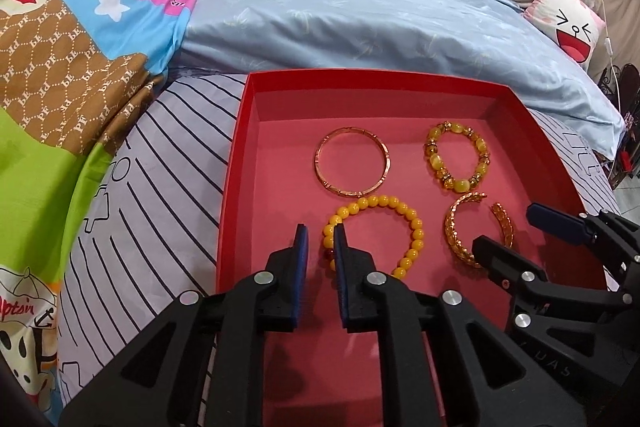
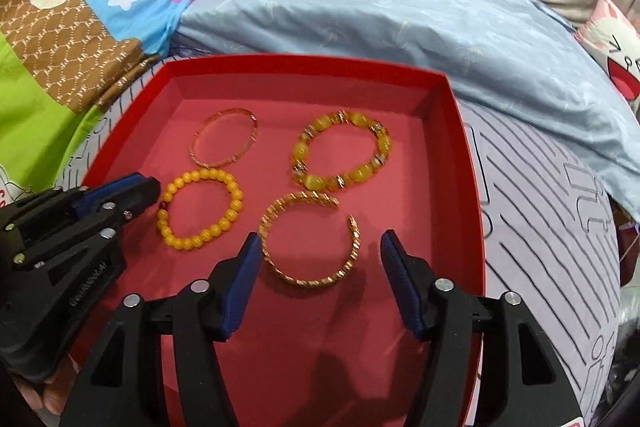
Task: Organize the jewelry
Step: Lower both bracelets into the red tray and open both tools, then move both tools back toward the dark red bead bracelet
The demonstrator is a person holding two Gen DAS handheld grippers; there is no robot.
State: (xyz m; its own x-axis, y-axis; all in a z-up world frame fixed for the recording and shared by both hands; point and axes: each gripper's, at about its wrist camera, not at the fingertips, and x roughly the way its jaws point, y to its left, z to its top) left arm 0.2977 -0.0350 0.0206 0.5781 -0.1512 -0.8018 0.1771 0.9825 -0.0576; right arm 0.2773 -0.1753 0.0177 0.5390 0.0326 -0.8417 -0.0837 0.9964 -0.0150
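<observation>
Now | red tray (image 2: 476, 187) on bed holds four bracelets | right gripper (image 2: 320, 259) spread wide around gold cuff (image 2: 308, 243) | left gripper (image 1: 320, 239) narrowly parted, empty, beside yellow bead bracelet (image 1: 374, 237) | advice: close gently across cuff's band, lift straight, avoid neighbours

Red tray (image 1: 236, 163), yellow bead bracelet (image 1: 416, 223), gold cuff (image 2: 276, 255), pale-blue quilt (image 1: 360, 15), black-striped lilac sheet (image 1: 160, 163)

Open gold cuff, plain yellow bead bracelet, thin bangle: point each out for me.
open gold cuff (image 2: 308, 279): right wrist view, near curve of the band.
plain yellow bead bracelet (image 2: 236, 205): right wrist view, beads on its right side.
thin bangle (image 1: 385, 159): left wrist view, right edge of the ring.
</observation>
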